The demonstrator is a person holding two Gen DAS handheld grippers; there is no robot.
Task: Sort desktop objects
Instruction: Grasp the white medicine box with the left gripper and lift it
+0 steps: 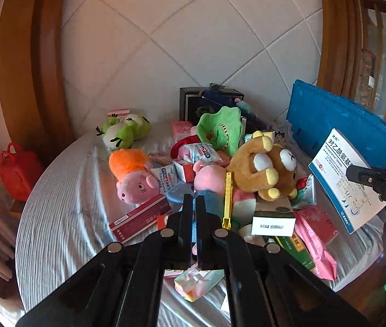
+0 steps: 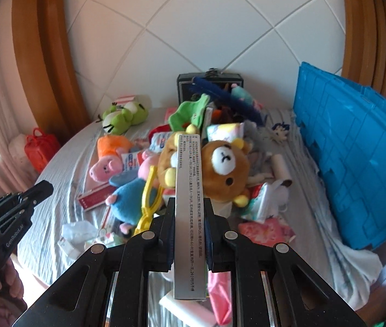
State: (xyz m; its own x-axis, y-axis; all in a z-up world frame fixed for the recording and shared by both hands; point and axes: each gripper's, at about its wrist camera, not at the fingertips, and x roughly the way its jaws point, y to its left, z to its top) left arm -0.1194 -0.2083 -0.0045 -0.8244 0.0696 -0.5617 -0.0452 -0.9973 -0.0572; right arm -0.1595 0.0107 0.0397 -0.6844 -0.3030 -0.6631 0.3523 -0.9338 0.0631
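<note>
A heap of plush toys and medicine boxes lies on a round table under a grey striped cloth [image 1: 64, 212]. My right gripper [image 2: 188, 204] is shut on a white and blue medicine box [image 2: 188, 212], held edge-on above the heap; the same box [image 1: 340, 174] shows at the right of the left wrist view, in the right gripper's fingers [image 1: 367, 175]. My left gripper [image 1: 194, 204] is shut and empty, above a blue plush [image 1: 212, 204]. It also shows at the left of the right wrist view [image 2: 42, 188]. A brown bear plush [image 1: 263, 169] lies in the middle of the heap.
A blue plastic crate [image 2: 356, 163] stands tilted at the table's right. A black box [image 1: 195, 103] stands at the back by the tiled wall. A green frog plush [image 1: 124, 130], a pink pig plush [image 1: 135, 179], a red box [image 1: 141, 216] and yellow tongs [image 2: 149, 204] lie around. A red bag [image 1: 18, 171] hangs left.
</note>
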